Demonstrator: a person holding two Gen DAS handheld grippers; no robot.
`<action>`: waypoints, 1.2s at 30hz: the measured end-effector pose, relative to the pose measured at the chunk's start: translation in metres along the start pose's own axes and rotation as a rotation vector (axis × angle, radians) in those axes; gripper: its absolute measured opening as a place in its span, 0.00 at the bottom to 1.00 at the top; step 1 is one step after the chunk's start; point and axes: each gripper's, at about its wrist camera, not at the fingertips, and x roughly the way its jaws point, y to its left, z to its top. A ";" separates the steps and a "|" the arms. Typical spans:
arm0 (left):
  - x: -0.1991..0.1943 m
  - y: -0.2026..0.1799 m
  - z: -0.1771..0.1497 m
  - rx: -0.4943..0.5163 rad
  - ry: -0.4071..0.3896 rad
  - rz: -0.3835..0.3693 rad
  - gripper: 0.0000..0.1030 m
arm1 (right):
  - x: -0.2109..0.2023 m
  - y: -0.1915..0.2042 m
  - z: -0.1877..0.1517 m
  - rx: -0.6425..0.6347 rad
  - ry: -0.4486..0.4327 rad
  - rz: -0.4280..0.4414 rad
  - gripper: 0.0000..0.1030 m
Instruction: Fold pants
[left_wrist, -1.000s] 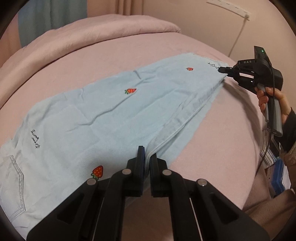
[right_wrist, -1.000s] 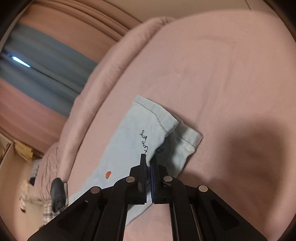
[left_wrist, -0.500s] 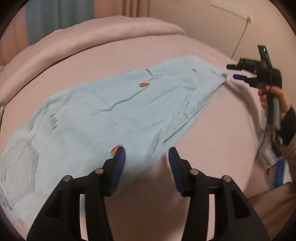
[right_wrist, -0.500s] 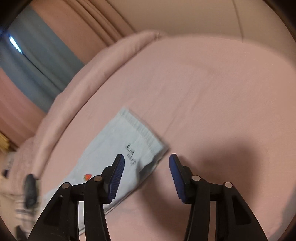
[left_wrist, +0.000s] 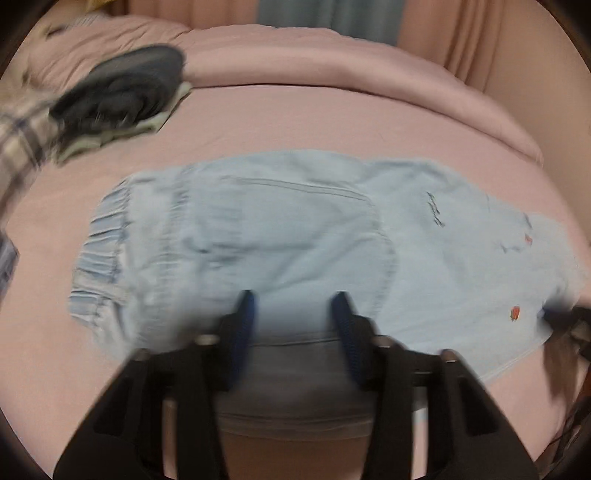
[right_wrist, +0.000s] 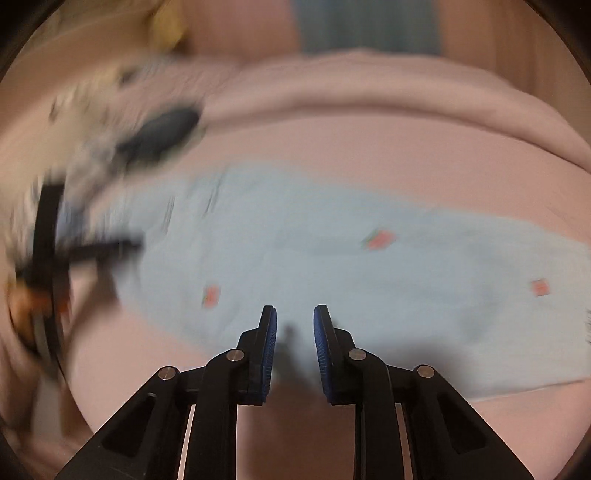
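Note:
Light blue pants (left_wrist: 280, 240) with small strawberry patches lie flat on the pink bed, legs folded one over the other. In the left wrist view the elastic waistband (left_wrist: 99, 266) is at the left and the legs run off right. My left gripper (left_wrist: 293, 310) is open and empty, just above the hip area. In the right wrist view the pants (right_wrist: 332, 266) stretch across the frame. My right gripper (right_wrist: 294, 325) is open and empty over the near edge of the legs. The left gripper (right_wrist: 92, 247) shows blurred at the left of that view.
A dark garment (left_wrist: 118, 92) on a pile of clothes, with plaid fabric (left_wrist: 18, 140), lies at the back left of the bed. A pink duvet (left_wrist: 332, 59) is bunched along the far side. Curtains hang behind. Both views are motion-blurred.
Both grippers let go of the pants and opened. Both then swung round: the left now faces the waist end, the right faces the middle of the legs.

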 end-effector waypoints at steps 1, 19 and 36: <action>-0.002 0.009 0.000 -0.016 -0.004 0.010 0.10 | 0.008 0.008 -0.011 -0.052 0.036 -0.038 0.22; -0.028 -0.030 -0.033 0.184 0.050 0.005 0.62 | 0.036 0.059 -0.004 -0.125 0.049 0.019 0.22; -0.054 -0.097 -0.007 0.097 0.018 -0.226 0.83 | -0.067 -0.136 -0.081 0.753 -0.253 0.063 0.47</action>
